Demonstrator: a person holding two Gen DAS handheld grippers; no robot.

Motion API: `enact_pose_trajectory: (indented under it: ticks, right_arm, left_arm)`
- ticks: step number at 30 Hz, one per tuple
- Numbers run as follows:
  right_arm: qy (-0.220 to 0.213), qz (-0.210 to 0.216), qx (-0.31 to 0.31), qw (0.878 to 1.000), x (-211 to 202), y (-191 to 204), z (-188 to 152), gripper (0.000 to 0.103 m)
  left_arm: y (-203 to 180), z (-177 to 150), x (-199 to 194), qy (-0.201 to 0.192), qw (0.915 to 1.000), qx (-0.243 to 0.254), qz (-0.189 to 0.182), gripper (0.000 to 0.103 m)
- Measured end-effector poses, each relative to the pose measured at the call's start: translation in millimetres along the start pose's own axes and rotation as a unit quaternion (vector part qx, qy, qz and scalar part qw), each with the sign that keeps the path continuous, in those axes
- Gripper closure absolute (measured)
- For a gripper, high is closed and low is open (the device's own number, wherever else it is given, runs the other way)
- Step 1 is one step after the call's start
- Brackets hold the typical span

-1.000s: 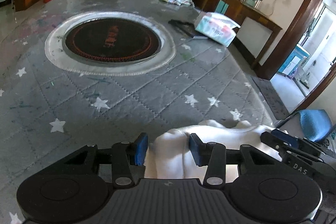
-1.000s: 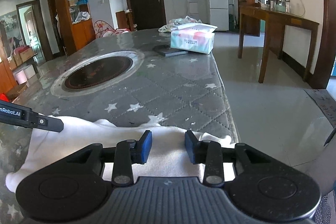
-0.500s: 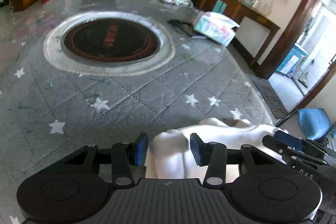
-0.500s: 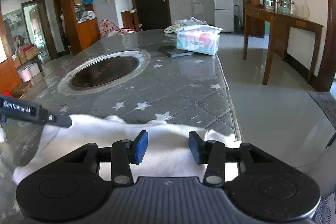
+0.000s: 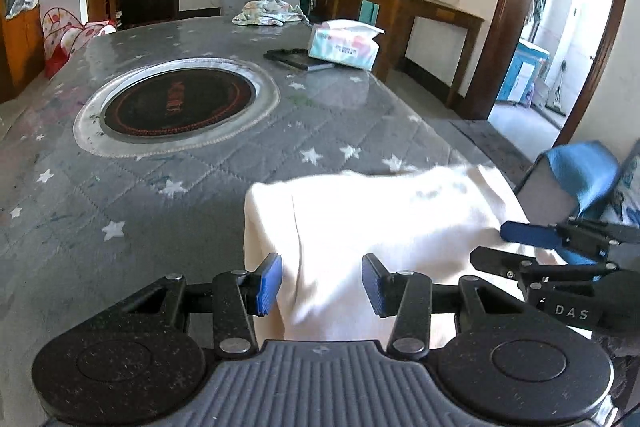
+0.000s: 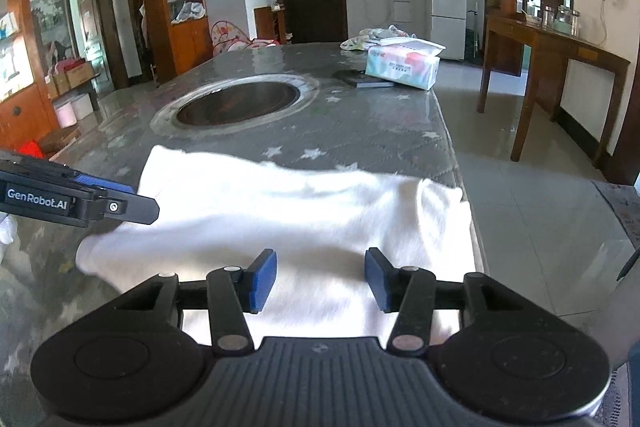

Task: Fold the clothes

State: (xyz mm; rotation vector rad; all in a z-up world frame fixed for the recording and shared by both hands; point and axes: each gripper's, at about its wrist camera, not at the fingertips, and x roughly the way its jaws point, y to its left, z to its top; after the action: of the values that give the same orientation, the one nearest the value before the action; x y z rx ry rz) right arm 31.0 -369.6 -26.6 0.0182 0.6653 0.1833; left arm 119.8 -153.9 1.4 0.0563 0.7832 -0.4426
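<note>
White cloth [image 6: 304, 223] is lying flat; left gripper [image 5: 322, 285] and right gripper [image 6: 320, 277] are hanging wide open, holding nothing, likely needing to grab an edge next.

Tissue box [image 5: 345, 43] beside a black tablet [image 5: 299, 59], round hotplate [image 5: 176, 105] in the star-quilted table [image 5: 224, 163].

A: Is the room bright?
B: Yes, daylight enters from the doorway [image 5: 560, 39] on the right. The white cloth [image 6: 304, 211] is overexposed and blurred.
A: And the edges?
B: Strongly curved, with dark corners; the table [image 6: 360, 123] shows glare.
</note>
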Motion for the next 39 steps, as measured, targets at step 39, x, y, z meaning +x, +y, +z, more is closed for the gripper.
enact_pose_trajectory:
  ticks: [39]
  right_arm:
    - [0.000,0.011,-0.033,0.999,-10.2,52.2,-17.7,0.021]
  left_arm:
    - [23.3,-46.4,-28.4,0.010,0.9998,-0.017,-0.004,0.045]
